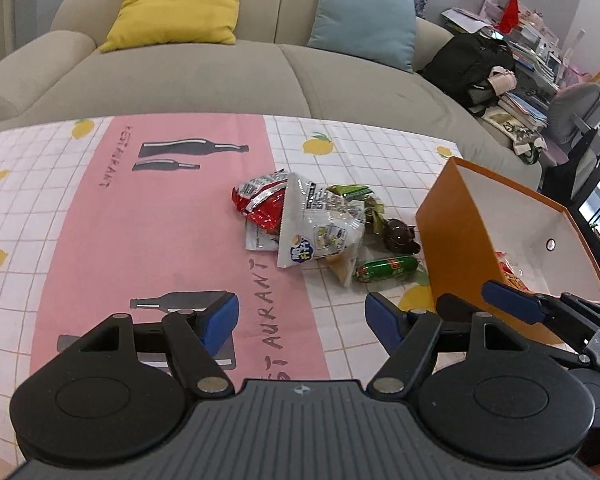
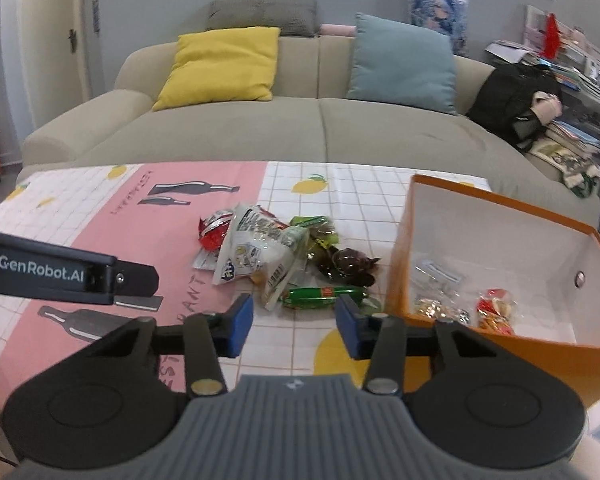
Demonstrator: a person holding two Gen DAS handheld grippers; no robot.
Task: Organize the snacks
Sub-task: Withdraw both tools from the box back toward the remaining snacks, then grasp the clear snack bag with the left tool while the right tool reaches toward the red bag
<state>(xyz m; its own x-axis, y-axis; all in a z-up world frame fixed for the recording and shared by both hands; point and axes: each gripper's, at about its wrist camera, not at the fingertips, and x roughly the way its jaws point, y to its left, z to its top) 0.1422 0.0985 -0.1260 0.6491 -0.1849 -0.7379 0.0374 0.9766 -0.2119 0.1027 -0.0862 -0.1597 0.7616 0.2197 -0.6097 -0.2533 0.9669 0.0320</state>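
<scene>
A pile of snacks lies mid-table: a white packet (image 1: 320, 228) (image 2: 256, 252), a red packet (image 1: 260, 200) (image 2: 212, 232), a green sausage stick (image 1: 388, 269) (image 2: 324, 295), a dark brown wrapped sweet (image 1: 400, 236) (image 2: 348, 264) and green wrappers (image 1: 352, 192). An orange box (image 1: 448, 248) (image 2: 400, 256) with a white inside stands to their right and holds several snacks (image 2: 496, 308). My left gripper (image 1: 300, 320) is open and empty, short of the pile. My right gripper (image 2: 294, 320) is open and empty, just short of the green stick.
The table carries a pink and white checked cloth (image 1: 140, 220) with lemons and bottles. A beige sofa (image 1: 220, 76) with a yellow and a blue cushion stands behind the table. A black backpack (image 1: 472, 64) and stacked books lie at the right.
</scene>
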